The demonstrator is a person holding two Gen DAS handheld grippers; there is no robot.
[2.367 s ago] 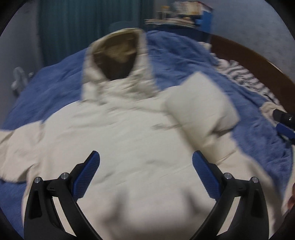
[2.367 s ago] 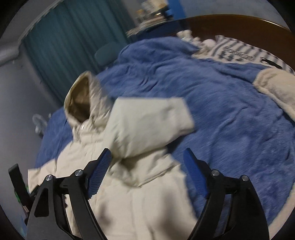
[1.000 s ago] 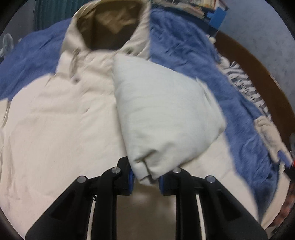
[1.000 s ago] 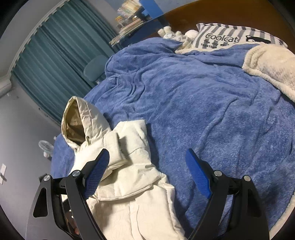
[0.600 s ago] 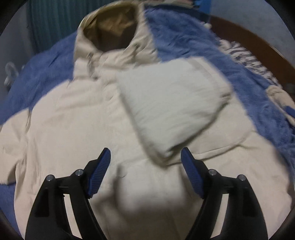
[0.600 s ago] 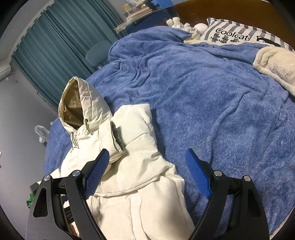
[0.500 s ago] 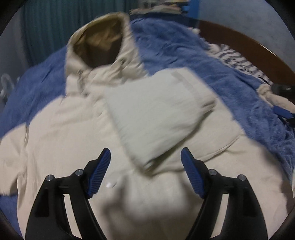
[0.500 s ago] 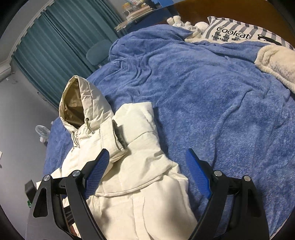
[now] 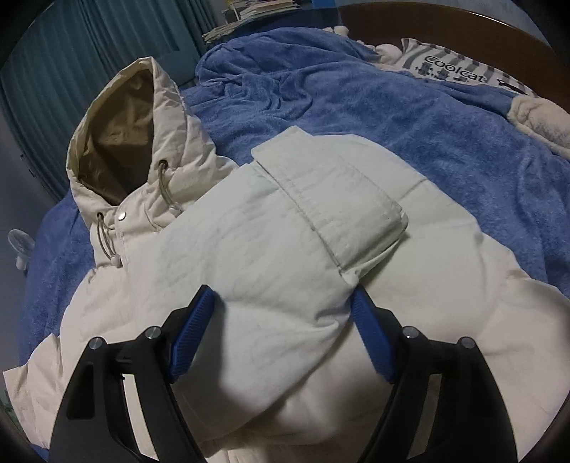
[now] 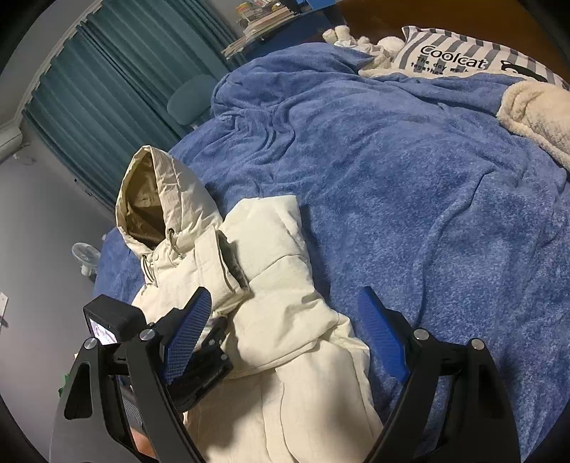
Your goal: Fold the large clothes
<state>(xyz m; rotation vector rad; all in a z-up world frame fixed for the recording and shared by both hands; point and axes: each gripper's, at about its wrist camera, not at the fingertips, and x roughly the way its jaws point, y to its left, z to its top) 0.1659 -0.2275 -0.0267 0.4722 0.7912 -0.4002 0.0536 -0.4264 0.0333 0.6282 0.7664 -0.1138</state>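
Note:
A cream padded hooded jacket (image 9: 270, 228) lies front up on a blue fleece blanket (image 9: 392, 107), its hood (image 9: 117, 135) toward the curtain. Its one sleeve (image 9: 331, 199) is folded across the chest. My left gripper (image 9: 281, 334) is open, its blue pads on either side of the folded sleeve's end, low over the jacket. The right wrist view shows the jacket (image 10: 285, 313) at lower left and the left gripper's body (image 10: 192, 359) over it. My right gripper (image 10: 285, 331) is open and empty above the jacket's edge.
A striped "Coolcat" pillow (image 10: 463, 60) and a cream fleece throw (image 10: 534, 114) lie at the far right of the bed. A wooden headboard (image 9: 445, 25) runs behind. Teal curtains (image 10: 117, 82), a chair (image 10: 192, 99), stacked books (image 10: 263, 17) and a small fan (image 10: 83, 256) stand beyond.
My left gripper held the sleeve's end a second ago, opened, drew back, and has now come in low with its pads astride the folded sleeve. The right gripper stayed open.

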